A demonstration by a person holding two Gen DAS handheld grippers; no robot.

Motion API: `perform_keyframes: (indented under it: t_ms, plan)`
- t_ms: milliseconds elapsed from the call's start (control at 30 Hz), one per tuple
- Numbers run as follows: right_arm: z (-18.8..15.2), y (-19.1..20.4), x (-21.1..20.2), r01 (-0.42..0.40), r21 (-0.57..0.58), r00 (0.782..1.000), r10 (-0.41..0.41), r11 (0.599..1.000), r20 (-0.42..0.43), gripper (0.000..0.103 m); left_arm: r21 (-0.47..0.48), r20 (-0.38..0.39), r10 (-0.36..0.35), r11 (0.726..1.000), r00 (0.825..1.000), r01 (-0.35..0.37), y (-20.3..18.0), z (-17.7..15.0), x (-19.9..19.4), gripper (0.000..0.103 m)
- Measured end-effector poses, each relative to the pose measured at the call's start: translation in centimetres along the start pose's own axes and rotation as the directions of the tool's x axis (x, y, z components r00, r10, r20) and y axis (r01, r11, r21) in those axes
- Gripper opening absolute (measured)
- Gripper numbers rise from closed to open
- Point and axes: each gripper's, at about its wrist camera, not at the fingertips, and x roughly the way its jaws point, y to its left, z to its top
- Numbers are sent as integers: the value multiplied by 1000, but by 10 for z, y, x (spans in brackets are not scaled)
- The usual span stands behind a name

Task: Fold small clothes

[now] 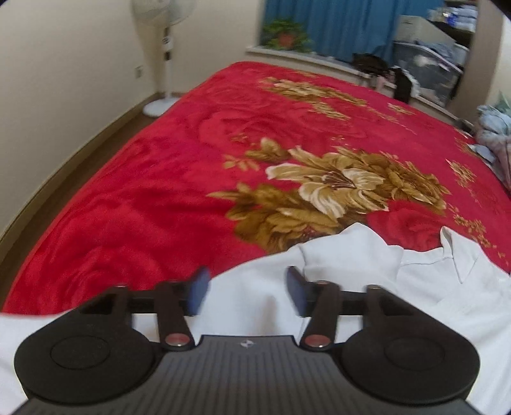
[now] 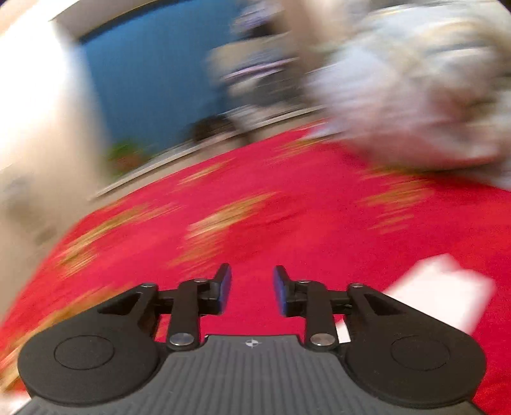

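Left wrist view gives us the sharper look. The left gripper [image 1: 247, 289] hangs above a white shirt [image 1: 351, 287] spread on a red blanket [image 1: 143, 198] with gold flowers. Its two blue pads [image 1: 199, 289] stand well apart with nothing pinched; the cloth we see in the gap lies below them, and the pads are a little smeared. The shirt is cut off by the lower and right edges and partly hidden behind the gripper body, so we cannot make out its whole outline. We count one collar [image 1: 453, 252] pointing up at the right and one folded flap [image 1: 348, 252] lying over the body of the shirt. Beyond the bed we count one standing fan [image 1: 163, 54], its head cropped at the top, one potted plant [image 1: 286, 36] on the sill before a blue curtain [image 1: 348, 28], and one pile of pale clothes [image 1: 493, 134] sliced by the right edge. Dark items at the far side of the bed are too small for us to tell.

In the right wrist view nearly everything is streaked. The right gripper [image 2: 252, 289] is sharp, its pads apart and empty over bare red blanket [image 2: 255, 223]. One white corner [image 2: 444, 293] at lower right is probably the shirt, though we cannot tell which part. A pale heap [image 2: 415, 95] at upper right is only a blur.
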Motion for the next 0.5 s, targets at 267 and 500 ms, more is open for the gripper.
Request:
perform_keyframes:
  t_ms: [267, 500]
  plan:
    - [-88, 159, 45, -338, -149, 890, 263, 929, -373, 54, 57, -37, -20, 998, 999, 22, 6, -11, 35, 58]
    - [-107, 186, 91, -314, -243, 869, 175, 918, -463, 15, 119, -23, -71, 990, 997, 73, 13, -11, 31, 0]
